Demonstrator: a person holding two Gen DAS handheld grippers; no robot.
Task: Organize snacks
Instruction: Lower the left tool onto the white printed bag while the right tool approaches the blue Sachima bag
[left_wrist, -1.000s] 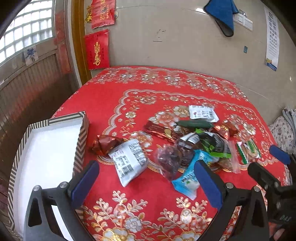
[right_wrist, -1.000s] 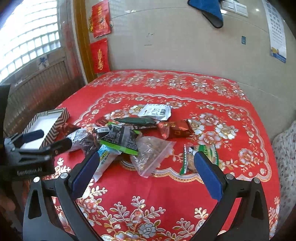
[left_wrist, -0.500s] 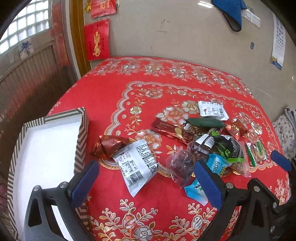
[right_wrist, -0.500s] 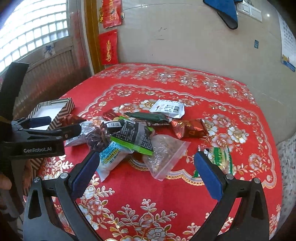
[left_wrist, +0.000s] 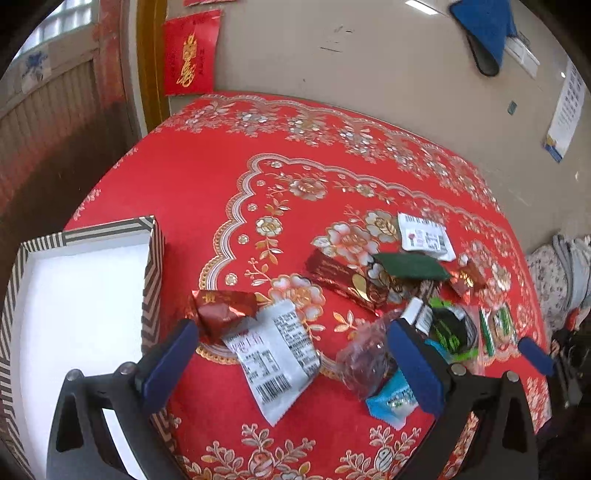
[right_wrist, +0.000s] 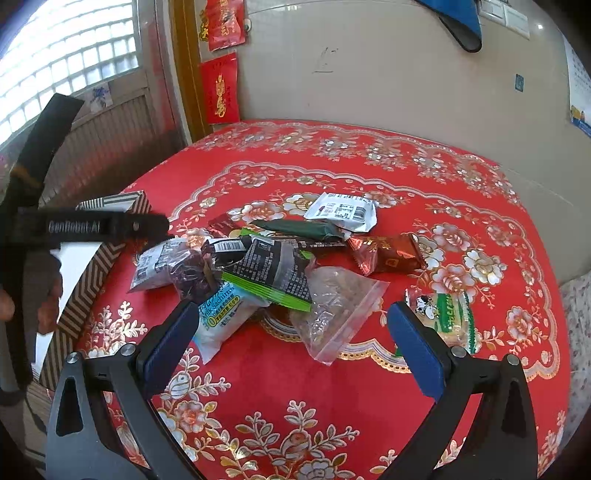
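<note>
Several snack packets lie in a heap on a red flowered tablecloth (left_wrist: 207, 184). In the left wrist view my left gripper (left_wrist: 291, 365) is open and empty, hovering above a white barcoded packet (left_wrist: 275, 354), beside a red foil packet (left_wrist: 221, 308) and a clear bag of dark snacks (left_wrist: 364, 363). A striped box with a white inside (left_wrist: 74, 295) stands at the left. In the right wrist view my right gripper (right_wrist: 291, 343) is open and empty, above a clear zip bag (right_wrist: 338, 306) and a white-blue milk packet (right_wrist: 221, 314). The left gripper (right_wrist: 110, 227) shows at the left there.
Further packets: a green wrapper (right_wrist: 299, 227), a white packet (right_wrist: 343, 212), a brown foil packet (right_wrist: 388, 254), a green-striped biscuit pack (right_wrist: 450, 317). A beige wall stands behind the table. Patterned fabric (left_wrist: 554, 280) lies past the right edge. The striped box (right_wrist: 110, 251) stands at the table's left edge.
Both grippers have moved forward and lower towards the snack heap, so the packets look larger. Both stay open and empty. No packet has moved.
</note>
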